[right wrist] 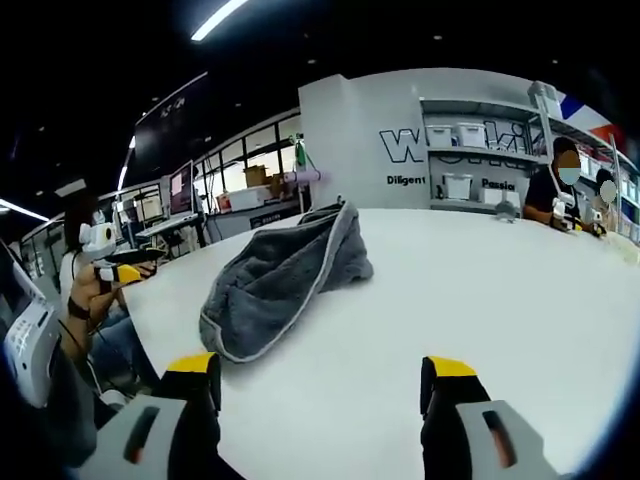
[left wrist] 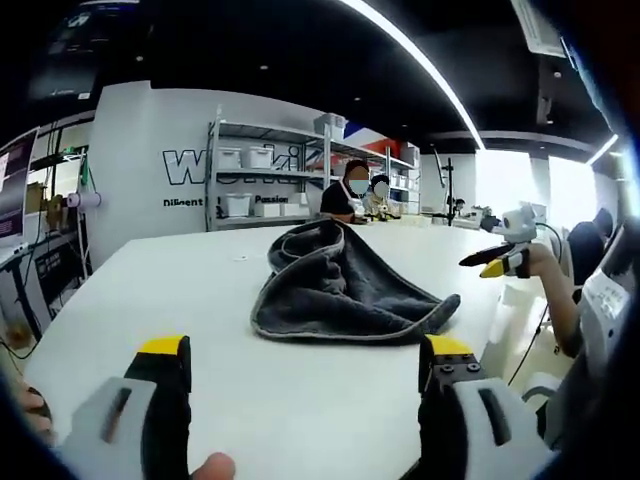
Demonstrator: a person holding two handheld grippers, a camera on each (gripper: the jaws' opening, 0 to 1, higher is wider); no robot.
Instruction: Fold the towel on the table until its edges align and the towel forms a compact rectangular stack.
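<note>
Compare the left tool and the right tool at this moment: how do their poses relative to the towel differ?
The left tool faces the grey towel nearly head-on, with the bundle straight ahead between its jaws; for the right tool the towel lies off toward its left jaw. The left tool sees the hemmed edge running across, the right tool sees it running diagonally. Both are open, empty and short of the towel above the white table.

Towel [left wrist: 340, 285] [right wrist: 280, 275]: dark grey, lighter grey edge trim. Table [left wrist: 150, 290] [right wrist: 500, 290]: plain white. Left gripper [left wrist: 305, 365], right gripper [right wrist: 318, 378]: black jaws, yellow tips, grey bodies. Wall [left wrist: 140, 160]: white, dark lettering.
</note>
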